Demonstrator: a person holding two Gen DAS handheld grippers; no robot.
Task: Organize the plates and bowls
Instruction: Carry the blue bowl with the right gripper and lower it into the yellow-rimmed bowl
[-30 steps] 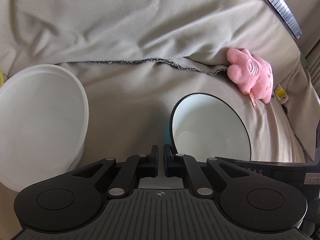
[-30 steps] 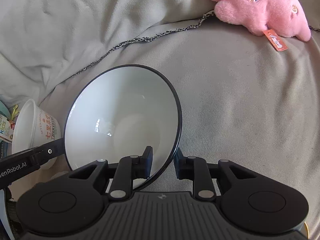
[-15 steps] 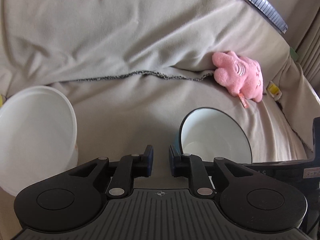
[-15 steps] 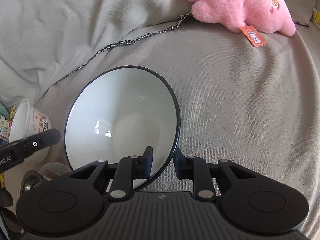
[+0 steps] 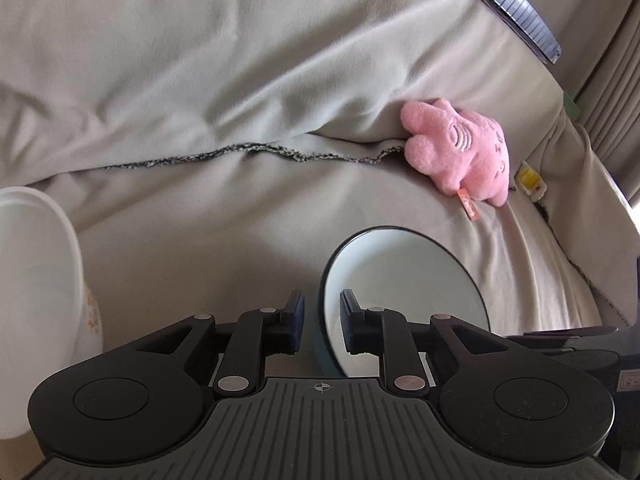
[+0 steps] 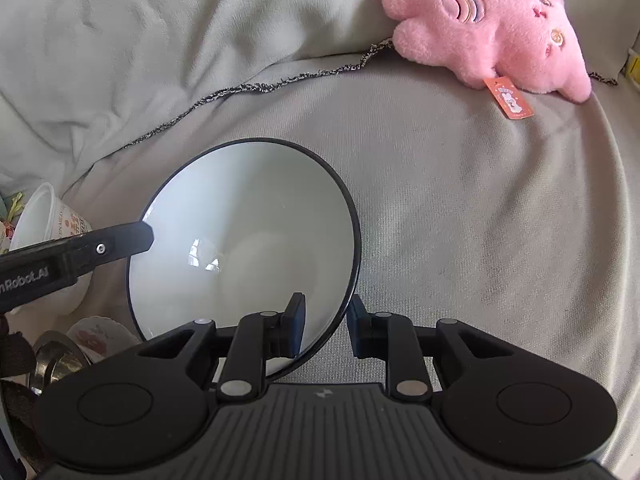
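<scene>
Two grippers share one bowl [image 6: 244, 248] here, white inside with a dark rim, held tilted above the beige blanket [image 6: 460, 240]. In the right wrist view our right gripper [image 6: 323, 326] is clamped on the rim at the lower centre of the frame, one pad inside the bowl and one outside. Our left gripper [image 5: 320, 318], in the left wrist view, has just been opening; its jaws stand slightly apart, with the bowl's left rim in the gap between them and no pad pressing on it that we can see. From the right wrist view its finger shows at the left edge of the bowl. A white paper cup [image 5: 36, 280] sits at the left edge, and a pink plush toy [image 6: 496, 36] lies in the upper right.
</scene>
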